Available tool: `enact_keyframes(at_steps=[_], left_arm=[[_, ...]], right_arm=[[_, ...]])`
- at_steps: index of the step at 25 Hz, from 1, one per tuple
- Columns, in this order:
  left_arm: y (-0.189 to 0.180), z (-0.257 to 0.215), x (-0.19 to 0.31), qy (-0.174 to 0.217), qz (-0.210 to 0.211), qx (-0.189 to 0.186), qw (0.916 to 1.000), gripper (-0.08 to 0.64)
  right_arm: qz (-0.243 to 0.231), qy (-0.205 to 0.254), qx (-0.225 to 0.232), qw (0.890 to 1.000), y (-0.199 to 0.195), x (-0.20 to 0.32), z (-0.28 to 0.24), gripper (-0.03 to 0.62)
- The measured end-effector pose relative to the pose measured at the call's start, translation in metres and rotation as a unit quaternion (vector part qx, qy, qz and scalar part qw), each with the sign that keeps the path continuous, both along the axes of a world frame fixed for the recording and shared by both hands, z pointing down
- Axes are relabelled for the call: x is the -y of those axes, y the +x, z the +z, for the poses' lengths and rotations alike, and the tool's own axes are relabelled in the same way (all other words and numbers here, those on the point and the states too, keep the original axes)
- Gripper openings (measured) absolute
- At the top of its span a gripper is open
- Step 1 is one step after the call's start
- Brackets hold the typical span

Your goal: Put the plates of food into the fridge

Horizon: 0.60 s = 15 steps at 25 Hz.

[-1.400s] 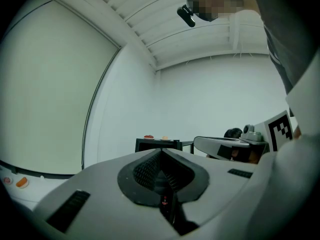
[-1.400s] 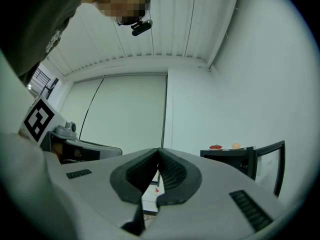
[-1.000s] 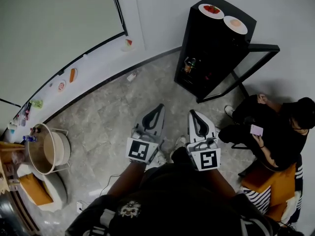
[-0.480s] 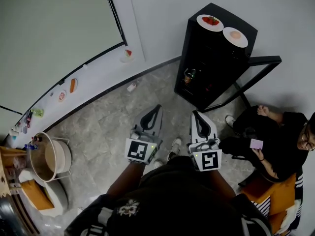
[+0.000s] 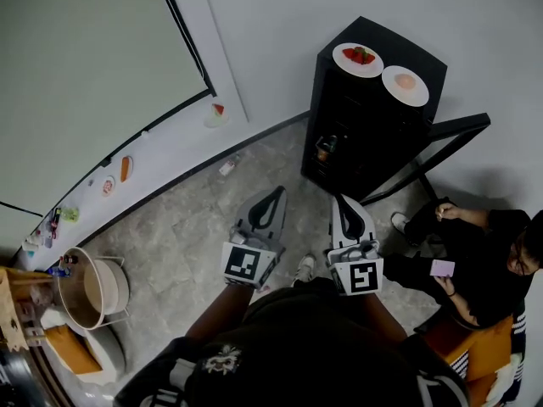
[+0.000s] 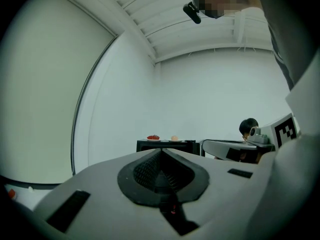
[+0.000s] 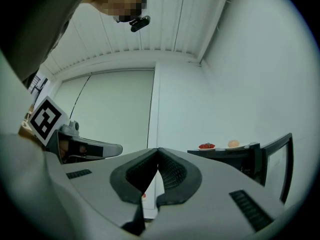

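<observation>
Left tongs (image 5: 273,197) and right tongs (image 5: 343,203) were closed tight, empty. Strawberry plate (image 5: 357,58) and second plate (image 5: 405,85) sat atop the fridge (image 5: 365,134). A shallow rim pinch might tip either.

Even dim light, fisheye-warped edges

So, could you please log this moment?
left gripper: jaws shut, empty; right gripper: jaws shut, empty; black fridge: door open; white plate of red food, white plate of pale food: atop fridge

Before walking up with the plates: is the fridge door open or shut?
Open. In the head view the door stands swung out to the right of the fridge, leaving its dark inside exposed.
</observation>
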<state>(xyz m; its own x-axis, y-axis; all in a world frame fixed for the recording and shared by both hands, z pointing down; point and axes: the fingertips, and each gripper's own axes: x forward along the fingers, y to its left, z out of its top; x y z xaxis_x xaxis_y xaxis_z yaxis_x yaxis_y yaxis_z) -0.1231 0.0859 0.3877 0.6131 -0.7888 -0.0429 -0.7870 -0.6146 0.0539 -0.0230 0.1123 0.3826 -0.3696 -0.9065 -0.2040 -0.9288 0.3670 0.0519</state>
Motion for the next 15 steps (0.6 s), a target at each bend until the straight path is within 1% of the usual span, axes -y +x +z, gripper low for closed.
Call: enact_keyframes(at_steps=[4,8,12,15], left_arm=[[0.024,-0.002,0.027,-0.001,0.010,0.001,0.9999,0.023],[0.041,0.001,0.049,-0.001,0.015,0.016,0.9998,0.023],[0.057,-0.005,0.066,-0.001,0.021,0.005,0.9998,0.023],[0.063,-0.006,0.076,0.003,0.029,0.007,0.9995,0.023]], right_arm=[[0.007,-0.015,0.018,1.000,0.020,0.027,0.006,0.025],[0.004,-0.011,0.030,0.999,0.034,0.047,0.001,0.025],[0.013,-0.013,0.030,0.999,0.049,0.065,0.004,0.025],[0.018,-0.014,0.034,0.999,0.053,0.075,0.004,0.025]])
